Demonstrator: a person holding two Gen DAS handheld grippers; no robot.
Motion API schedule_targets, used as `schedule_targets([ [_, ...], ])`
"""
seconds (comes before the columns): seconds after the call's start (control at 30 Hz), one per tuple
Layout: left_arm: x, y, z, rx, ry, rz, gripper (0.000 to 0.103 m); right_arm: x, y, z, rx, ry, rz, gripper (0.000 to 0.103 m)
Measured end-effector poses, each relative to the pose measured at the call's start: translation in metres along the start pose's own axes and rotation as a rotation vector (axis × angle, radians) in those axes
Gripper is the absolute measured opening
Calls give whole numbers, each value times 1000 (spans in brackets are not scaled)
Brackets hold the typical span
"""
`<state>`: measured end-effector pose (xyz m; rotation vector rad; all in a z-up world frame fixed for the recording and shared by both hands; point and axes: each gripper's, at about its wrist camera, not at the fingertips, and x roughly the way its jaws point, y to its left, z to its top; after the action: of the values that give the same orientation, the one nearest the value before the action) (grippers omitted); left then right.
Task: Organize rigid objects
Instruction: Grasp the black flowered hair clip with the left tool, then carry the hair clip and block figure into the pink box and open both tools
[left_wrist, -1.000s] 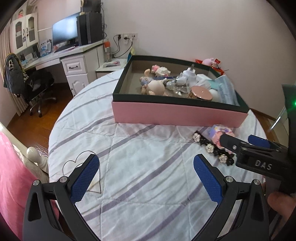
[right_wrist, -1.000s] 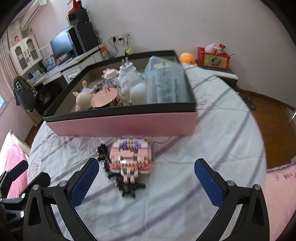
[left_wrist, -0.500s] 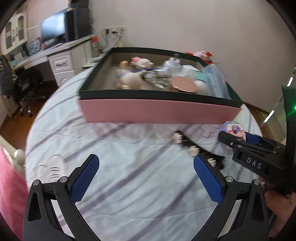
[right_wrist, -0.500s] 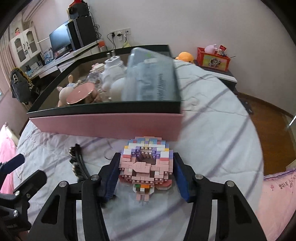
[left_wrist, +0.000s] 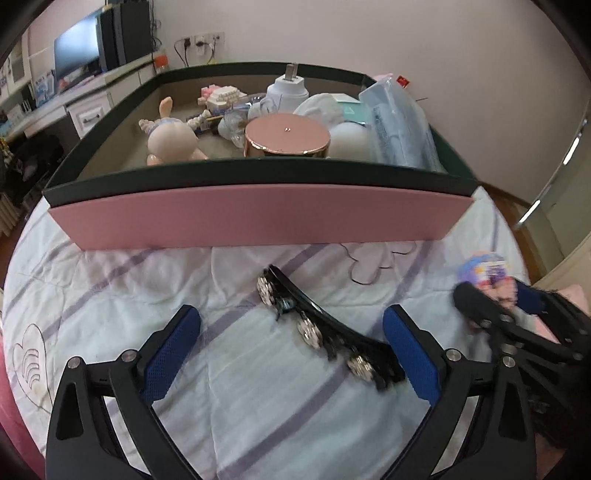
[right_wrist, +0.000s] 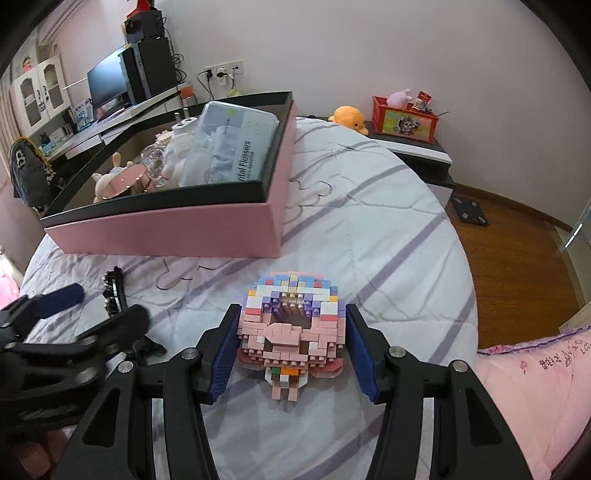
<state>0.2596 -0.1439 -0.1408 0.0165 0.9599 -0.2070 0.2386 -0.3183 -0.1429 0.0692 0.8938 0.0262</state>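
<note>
Striped white bedding (left_wrist: 258, 424) spreads under both cameras, in a bedroom with a desk and monitor behind. From the left wrist view, the left gripper (left_wrist: 291, 354) stands wide open and empty, with the black jingle clapper (left_wrist: 325, 332) lying slantwise on the quilt between its fingers, its near end just beside the right-hand pad. It looks like stiff plastic with loose metal discs, light but narrow, so I judge a hold across the bar between discs safest. Beyond the fingertips sits the pink storage box (left_wrist: 258, 218), holding a rabbit figurine (left_wrist: 173, 140), a rose-gold lidded jar (left_wrist: 287, 134), a white plug adapter (left_wrist: 287, 86) and a blue packet (left_wrist: 399, 125). In the right wrist view, the right gripper (right_wrist: 291, 354) is closed on the brick-built pink figure (right_wrist: 291, 325), pads pressed against its two flanks; whether it is off the quilt I cannot tell. Small snap-together bricks are rigid yet likely to shed pieces, so a gentle squeeze on the flat sides seems wise. Ahead and left, the box shows the flosser pack filling its near corner.
</note>
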Motion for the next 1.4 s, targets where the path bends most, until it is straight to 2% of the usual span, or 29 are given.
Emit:
schedule_targets([
  [0.03, -1, -1, 0, 5, -5, 6, 88, 0, 0, 0, 2, 0, 4, 56],
  [0.07, -3, 0, 0, 10, -14, 9, 70, -1, 0, 0, 1, -1, 2, 56],
  [0.1, -4, 2, 1, 16, -20, 13, 62, -1, -1, 0, 1, -1, 4, 56],
  [0.17, -6, 9, 2, 18, -24, 4, 38, -2, -1, 0, 6, -2, 13, 56],
  [0.27, -12, 28, 0, 13, -18, -43, 20, -3, 3, -1, 5, -3, 28, 56],
  [0.33, -17, 40, -5, 2, -13, -83, 18, -3, 6, -1, 2, -4, 38, 56],
  [0.43, -26, 45, -14, 13, -12, -65, 22, -4, 13, -3, -6, -4, 49, 56],
  [0.5, -33, 42, -19, 9, -16, -66, 44, -4, 17, -4, -8, -2, 51, 56],
  [0.57, -43, 36, -25, 11, -42, -43, 99, -5, 20, -4, -11, -1, 53, 56],
  [0.63, -50, 31, -32, 28, -80, 8, 103, -6, 22, -4, -15, -1, 54, 56],
  [0.7, -42, 27, -37, 46, -53, 4, 98, -7, 24, -5, -19, 1, 54, 56],
  [0.73, -35, 26, -39, 34, -25, -17, 80, -7, 25, -5, -19, 2, 54, 56],
  [0.8, -34, 24, -41, 48, -48, 13, 65, -8, 26, -6, -18, 3, 56, 56],
  [0.87, -35, 26, -40, 48, -53, 12, 24, -10, 27, -6, -15, -2, 59, 56],
  [0.9, -36, 31, -38, 34, -50, -3, 20, -12, 28, -6, -15, -4, 60, 56],
  [1.07, -41, 46, -37, 2, -53, -54, 19, -20, 37, -3, -36, -19, 71, 56],
  [1.4, -73, 59, -18, -4, -129, -55, 19, -41, 51, 12, -55, -65, 101, 56],
])
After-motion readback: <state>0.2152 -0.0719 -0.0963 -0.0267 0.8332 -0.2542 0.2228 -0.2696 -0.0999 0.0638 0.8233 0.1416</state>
